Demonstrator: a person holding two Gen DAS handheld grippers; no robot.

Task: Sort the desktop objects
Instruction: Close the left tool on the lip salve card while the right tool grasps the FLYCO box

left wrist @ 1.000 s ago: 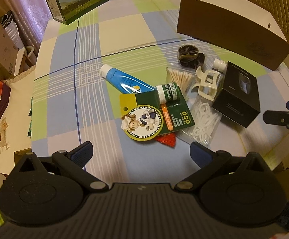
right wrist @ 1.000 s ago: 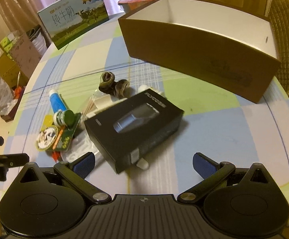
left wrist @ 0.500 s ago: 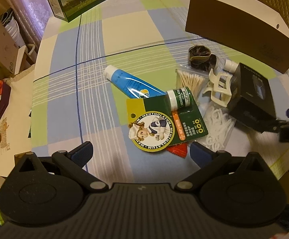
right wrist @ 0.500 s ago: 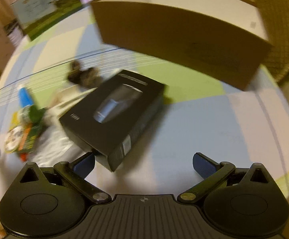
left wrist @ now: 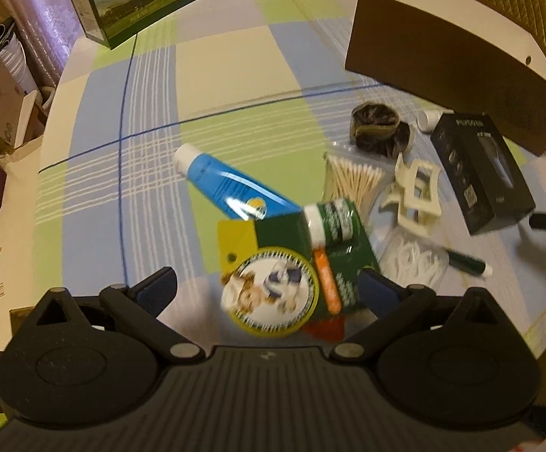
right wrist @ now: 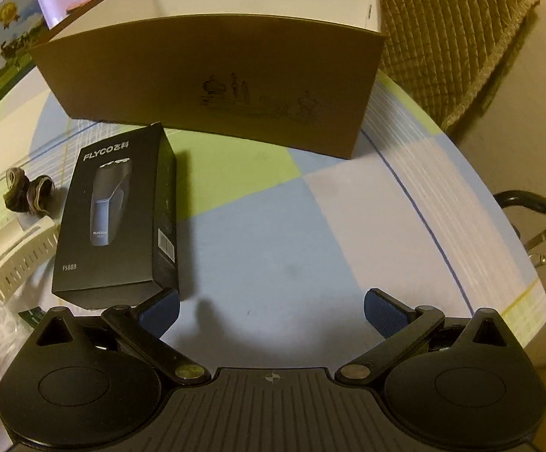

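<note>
- Since the earlier frames, the left claw (left wrist: 267,286) had come lower and nearer to the pile, so that the green and yellow ointment card with a round cartoon label (left wrist: 291,267) lay between its blue pads; the right claw (right wrist: 271,307) had swung round until the black cardboard shaver box (right wrist: 116,222) stood lengthwise at its left pad rather than across its view.
- Left claw: jaws spread wide, nothing gripped; the card lay flat on the checked blue, green and cream tabletop (left wrist: 152,196), its right edge at the right pad (left wrist: 376,286).
- A small green bottle with a white cap (left wrist: 329,218) lay on the card's upper right corner.
- A blue plastic tube with a white cap (left wrist: 227,184) lay up and left of the card, its flat end touching it.
- A clear bag of cotton swabs (left wrist: 352,179) lay just right of the bottle, beyond the card.
- A cream plastic hair claw clip (left wrist: 414,197) lay right of the swabs, beside the shaver box.
- A dark fabric scrunchie (left wrist: 380,130) lay beyond the swabs, toward the large brown open cardboard box with white inside (right wrist: 212,75).
- A clear bag of white floss picks (left wrist: 412,265) lay right of the card, a dark green pen-like stick (left wrist: 467,261) on it.
- Right claw: jaws spread wide, empty; its left pad (right wrist: 159,310) sat at the shaver box's near right corner, whether touching I could not tell.
- The shaver box lay flat just in front of the brown box, apart from it.
</note>
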